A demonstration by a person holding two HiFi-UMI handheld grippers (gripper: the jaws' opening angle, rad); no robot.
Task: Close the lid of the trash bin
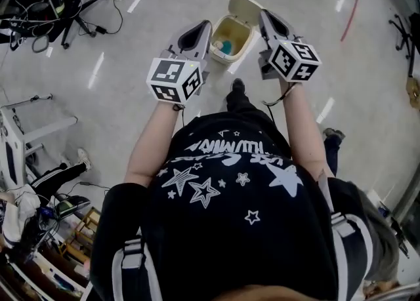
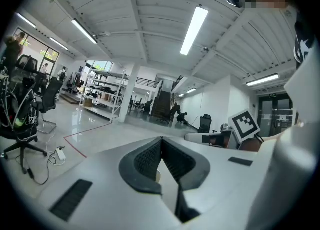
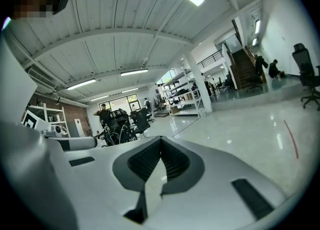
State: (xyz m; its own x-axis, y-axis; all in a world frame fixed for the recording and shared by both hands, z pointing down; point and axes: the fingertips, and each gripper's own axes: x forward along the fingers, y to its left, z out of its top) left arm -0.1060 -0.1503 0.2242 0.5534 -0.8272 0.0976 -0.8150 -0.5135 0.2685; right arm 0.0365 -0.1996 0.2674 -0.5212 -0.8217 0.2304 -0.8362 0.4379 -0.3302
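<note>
The trash bin [image 1: 230, 42] stood on the floor [image 1: 131, 50] at the person's twelve o'clock. It was a cream tub with its lid [image 1: 245, 4] thrown open and leaning away at the bin's one o'clock. Something blue [image 1: 226, 47] lay inside, too small for me to name. The left tongs [image 1: 204, 28] covered the bin's left edge and the right tongs [image 1: 264, 16] crowded its right flank, so only the mouth and near rim showed between them. From above I could not tell whether either tip touched the bin.

A shoe [image 1: 237, 86] poked out at six o'clock from the bin, the rest of the leg hidden under the person's dark top. A black stand tangled in cables [image 1: 46, 1] ran off the picture at ten o'clock.

Only the head view held the bin at all. Both gripper views pointed up and out at ceiling lights and the long hall. They did settle what the head view could not. The left tongs' ribbed pads [image 2: 145, 161] were pressed together at the tip with nothing between them, and the right tongs' pads [image 3: 145, 161] met the same way, also empty. The left gripper view also caught the other tongs' marker cube [image 2: 246, 125] at three o'clock. The right gripper view showed dark chairs [image 3: 122, 124] at nine o'clock.
</note>
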